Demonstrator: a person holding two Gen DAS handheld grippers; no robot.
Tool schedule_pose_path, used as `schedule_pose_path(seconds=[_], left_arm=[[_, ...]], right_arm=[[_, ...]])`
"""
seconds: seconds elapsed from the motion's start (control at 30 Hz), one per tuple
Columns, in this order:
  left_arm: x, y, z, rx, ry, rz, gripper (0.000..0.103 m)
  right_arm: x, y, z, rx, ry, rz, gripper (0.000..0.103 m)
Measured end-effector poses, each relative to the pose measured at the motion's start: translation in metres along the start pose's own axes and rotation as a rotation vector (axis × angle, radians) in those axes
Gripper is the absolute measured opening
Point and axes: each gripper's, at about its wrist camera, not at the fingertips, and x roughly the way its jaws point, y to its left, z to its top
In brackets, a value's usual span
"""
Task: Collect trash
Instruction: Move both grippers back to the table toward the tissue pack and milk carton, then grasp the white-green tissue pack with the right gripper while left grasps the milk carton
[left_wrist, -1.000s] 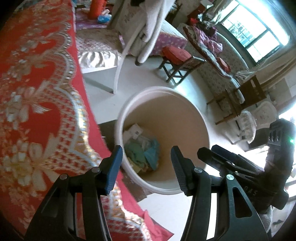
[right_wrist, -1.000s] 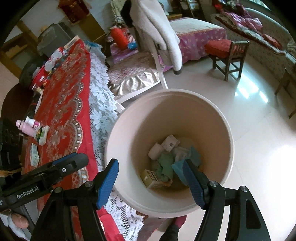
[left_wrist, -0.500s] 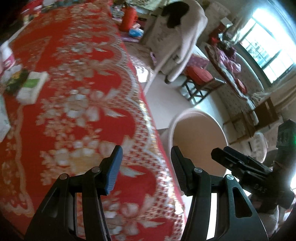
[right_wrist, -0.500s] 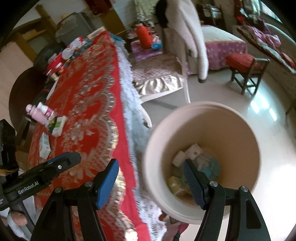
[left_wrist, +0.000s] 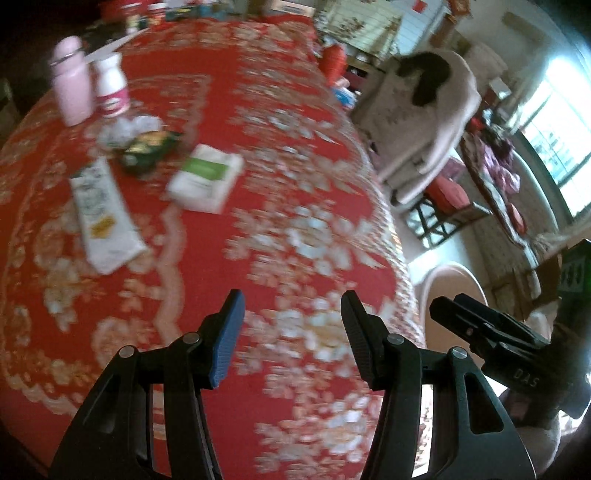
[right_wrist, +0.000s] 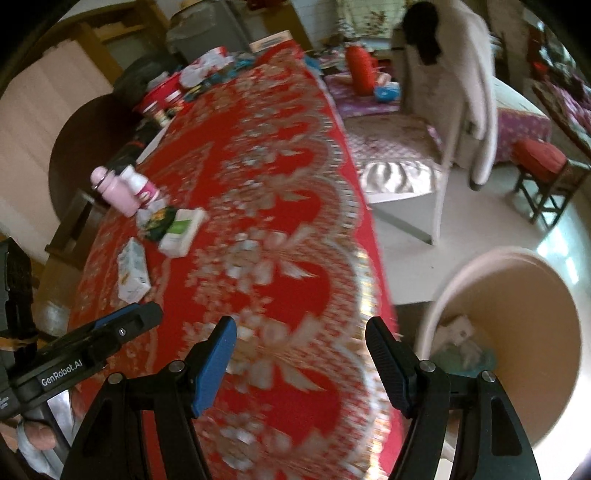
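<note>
On the red patterned tablecloth (left_wrist: 280, 206) lie a white and green box (left_wrist: 205, 178), a flat white packet (left_wrist: 101, 218), a dark crumpled wrapper (left_wrist: 146, 151) and crumpled white paper (left_wrist: 127, 127). The same group shows in the right wrist view: the box (right_wrist: 183, 231), the packet (right_wrist: 133, 268), the wrapper (right_wrist: 159, 221). The beige bin (right_wrist: 517, 332) stands on the floor to the right with trash (right_wrist: 461, 339) inside. My left gripper (left_wrist: 291, 332) is open and empty over the cloth. My right gripper (right_wrist: 301, 365) is open and empty at the table's edge.
A pink bottle (left_wrist: 72, 88) and a white bottle (left_wrist: 112, 88) stand behind the trash. Tins and clutter (right_wrist: 173, 92) fill the table's far end. A white chair draped with a coat (right_wrist: 454, 96), a red stool (right_wrist: 543, 162) and a sofa stand on the floor beyond.
Both grippers have swung left from above the bin to over the table. The trash items on the cloth have come into view. Both stay open and empty.
</note>
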Motion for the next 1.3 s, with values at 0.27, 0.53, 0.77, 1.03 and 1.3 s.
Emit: schedule_pose_path(seconds=[0.27,0.53,0.77,1.03,1.3], left_arm=[[-0.018,0.068,0.01,-0.104,-0.026,0.054,0.053],[-0.023,0.122,0.021,-0.204,-0.024,0.059,0.053],[-0.026,0.156,0.032,-0.227,-0.009,0.061,0.053],[-0.02,0.181,0.048,-0.279,0.004,0.023,0.053],[0.006,0.189,0.061,-0.31,0.05,0.015,0.053]], right_arm=[[0.034,0.056,0.014,-0.07,0.034,0.043,0.071],[0.076,0.098,0.031,-0.088,0.073,0.039,0.075],[0.127,0.134,0.059,-0.088,0.111,0.011,0.076],[0.179,0.168,0.089,-0.096,0.134,-0.09,0.077],[0.195,0.179,0.088,-0.197,0.106,-0.111,0.069]])
